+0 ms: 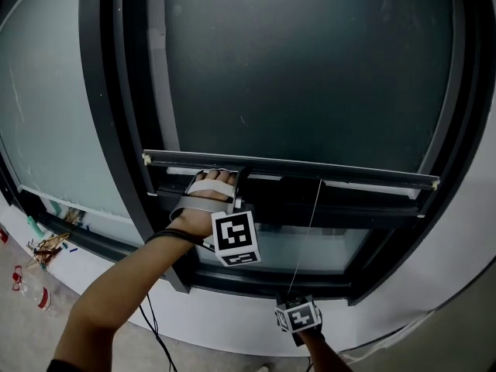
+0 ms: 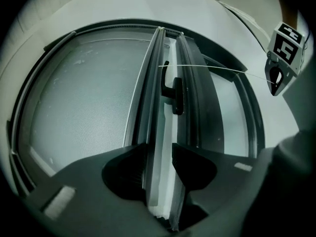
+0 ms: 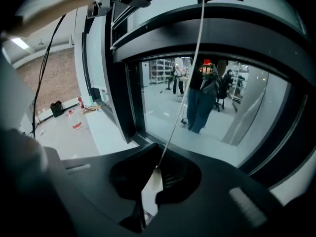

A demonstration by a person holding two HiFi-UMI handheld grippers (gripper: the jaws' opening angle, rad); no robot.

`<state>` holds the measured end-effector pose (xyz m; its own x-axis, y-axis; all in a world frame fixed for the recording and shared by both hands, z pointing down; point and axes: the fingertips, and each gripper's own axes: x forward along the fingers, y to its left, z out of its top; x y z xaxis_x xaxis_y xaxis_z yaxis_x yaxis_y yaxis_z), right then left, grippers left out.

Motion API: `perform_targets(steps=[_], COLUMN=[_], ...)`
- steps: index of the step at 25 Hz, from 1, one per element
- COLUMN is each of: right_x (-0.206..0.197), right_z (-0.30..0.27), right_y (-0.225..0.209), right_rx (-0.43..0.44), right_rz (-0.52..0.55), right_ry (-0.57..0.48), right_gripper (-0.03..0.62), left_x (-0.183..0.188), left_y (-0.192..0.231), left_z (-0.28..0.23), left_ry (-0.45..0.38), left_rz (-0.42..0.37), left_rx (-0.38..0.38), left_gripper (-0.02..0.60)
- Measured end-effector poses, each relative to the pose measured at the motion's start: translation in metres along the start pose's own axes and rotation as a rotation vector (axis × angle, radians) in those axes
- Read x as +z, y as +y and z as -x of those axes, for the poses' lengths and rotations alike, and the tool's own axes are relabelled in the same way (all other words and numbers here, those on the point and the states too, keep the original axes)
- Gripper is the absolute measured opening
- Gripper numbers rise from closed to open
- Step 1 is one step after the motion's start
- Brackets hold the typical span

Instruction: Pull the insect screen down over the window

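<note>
The left gripper (image 2: 159,166) clamps the dark metal bottom bar (image 1: 333,171) of the grey mesh insect screen (image 1: 302,60), which sits low over the black-framed window (image 1: 108,130). Below it, the right gripper (image 3: 153,181) pinches the thin white pull cord (image 3: 183,102).

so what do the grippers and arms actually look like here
The left gripper and right gripper are matt black, with broad moulded jaws and ribbed pads. The left cube and right cube are white with black square markers. Pale grey straps wrap the left hand, and a thin black cable trails from its wrist. The left forearm is bare.
</note>
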<state>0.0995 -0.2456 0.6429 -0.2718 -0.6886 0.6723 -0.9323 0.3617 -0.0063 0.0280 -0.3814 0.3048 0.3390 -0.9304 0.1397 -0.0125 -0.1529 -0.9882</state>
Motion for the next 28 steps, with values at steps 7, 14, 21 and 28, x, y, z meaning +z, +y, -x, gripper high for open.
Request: perform_targets(steps=[7,14,21,28], right_x=[-0.006,-0.015,-0.067,-0.066], right_z=[-0.011,-0.017,-0.027,-0.034], right_y=[0.006,0.014,0.022,0.024], right_rx=[0.004,0.009,0.027,0.027], right_rz=[0.027,0.043,0.001,0.007], right_ry=[0.021,0.055,0.147,0.133], right_gripper=[0.005,0.005,0.005,0.005], left_x=[-0.001,-0.003,-0.009,-0.011], left_y=[-0.01,-0.025,-0.079,-0.086], left_z=[-0.004,-0.005,-0.014,-0.02], left_ry=[0.006,0.013,0.022,0.02], left_rz=[0.013,-0.005,-0.026,-0.024], left_rx=[0.0,-0.019,-0.086,-0.079], left_gripper=[0.159,0.165,0.173,0.172])
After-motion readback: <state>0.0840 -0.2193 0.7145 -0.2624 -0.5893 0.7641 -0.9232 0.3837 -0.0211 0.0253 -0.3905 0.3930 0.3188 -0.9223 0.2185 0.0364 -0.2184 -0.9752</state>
